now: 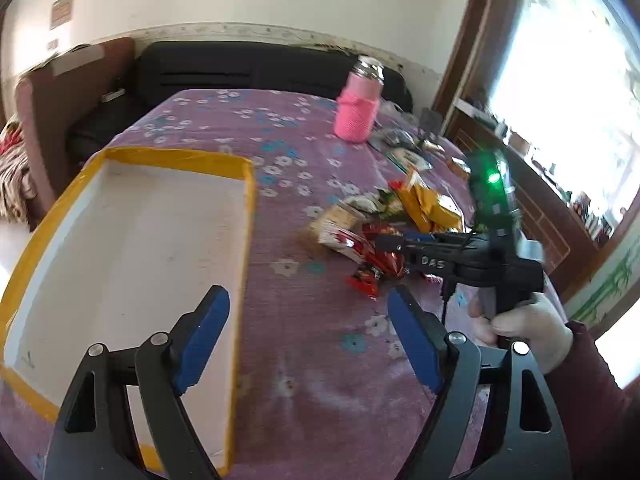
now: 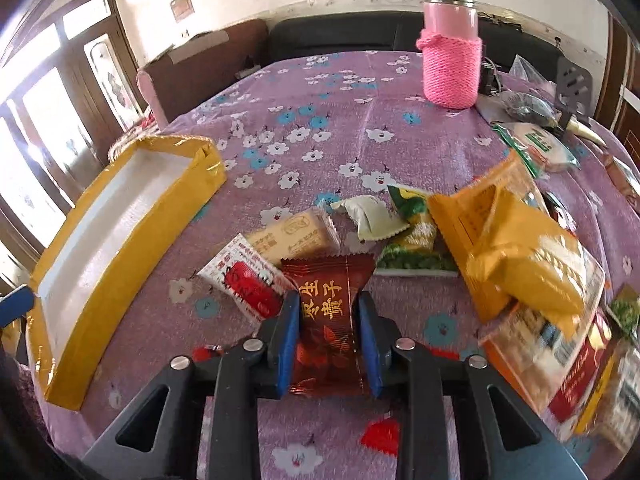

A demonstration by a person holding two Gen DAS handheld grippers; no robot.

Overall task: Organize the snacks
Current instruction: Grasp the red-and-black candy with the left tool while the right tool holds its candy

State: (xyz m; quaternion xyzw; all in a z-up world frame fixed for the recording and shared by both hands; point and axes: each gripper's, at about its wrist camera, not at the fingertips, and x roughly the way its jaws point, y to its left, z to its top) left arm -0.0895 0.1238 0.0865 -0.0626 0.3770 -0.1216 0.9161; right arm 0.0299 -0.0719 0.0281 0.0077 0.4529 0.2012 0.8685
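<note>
Now red packet (image 2: pixel 326 320), between right tool (image 2: pixel 329 300) pads

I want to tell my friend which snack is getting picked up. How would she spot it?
Find the purple flowered tablecloth with the snack pile to the right of the yellow-edged box. At the pile's near edge, the right gripper has its jaws closed on the dark red packet. Only this packet has big gold characters; its neighbours are white-and-red, beige, green or yellow.

Blurred: orange packets (image 2: pixel 528 256) and boxed snacks (image 2: pixel 576 364) at right edge, print unreadable. Red wrapper (image 2: pixel 328 332) partly hidden behind pads (lower end). Yellow tray (image 1: pixel 36 216) cropped at left.
</note>
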